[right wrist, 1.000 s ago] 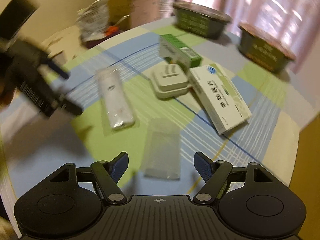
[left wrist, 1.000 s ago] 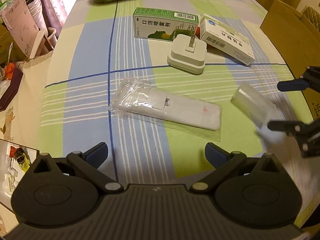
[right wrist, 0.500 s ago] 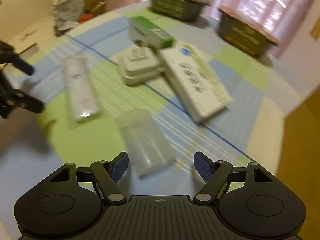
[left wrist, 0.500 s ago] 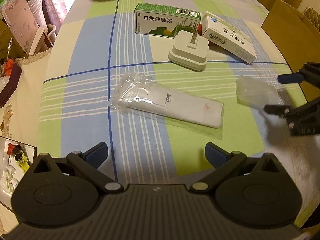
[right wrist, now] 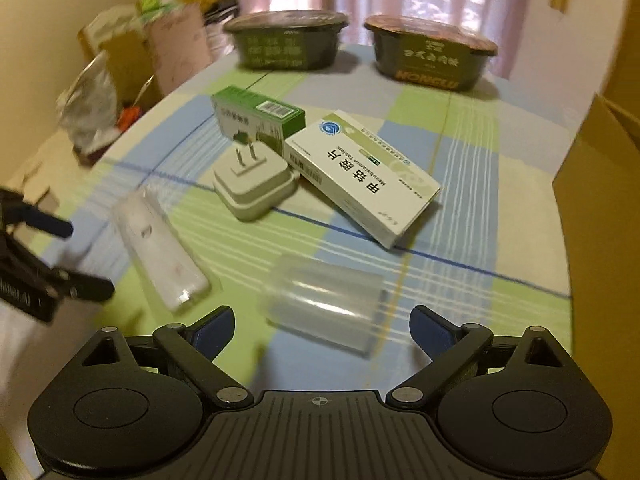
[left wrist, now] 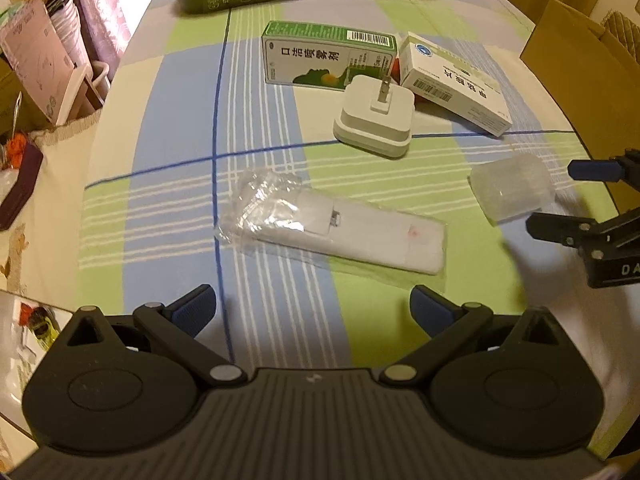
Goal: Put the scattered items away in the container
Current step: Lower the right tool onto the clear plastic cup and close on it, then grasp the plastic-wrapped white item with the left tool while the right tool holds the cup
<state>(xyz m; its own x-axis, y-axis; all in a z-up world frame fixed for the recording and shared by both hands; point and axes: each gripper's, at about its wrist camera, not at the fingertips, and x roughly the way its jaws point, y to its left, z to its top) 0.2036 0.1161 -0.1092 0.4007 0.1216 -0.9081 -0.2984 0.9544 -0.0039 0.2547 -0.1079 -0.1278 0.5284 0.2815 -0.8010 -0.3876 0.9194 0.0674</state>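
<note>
While the clear plastic cup (right wrist: 324, 304) lies on its side on the worktop (right wrist: 460, 184) just ahead of the spread right claw (right wrist: 322, 326), it should be straddled squarely and pinched gently. The left claw (left wrist: 312, 306) is held spread, empty.

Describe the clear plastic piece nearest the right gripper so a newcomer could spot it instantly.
Start at the checked green-and-blue tablecloth and find the white medicine box with green trim. Just nearer the open right gripper lies a translucent plastic cap-like cover. Unlike the white plug adapter and bagged white device, it is see-through and unprinted.
</note>
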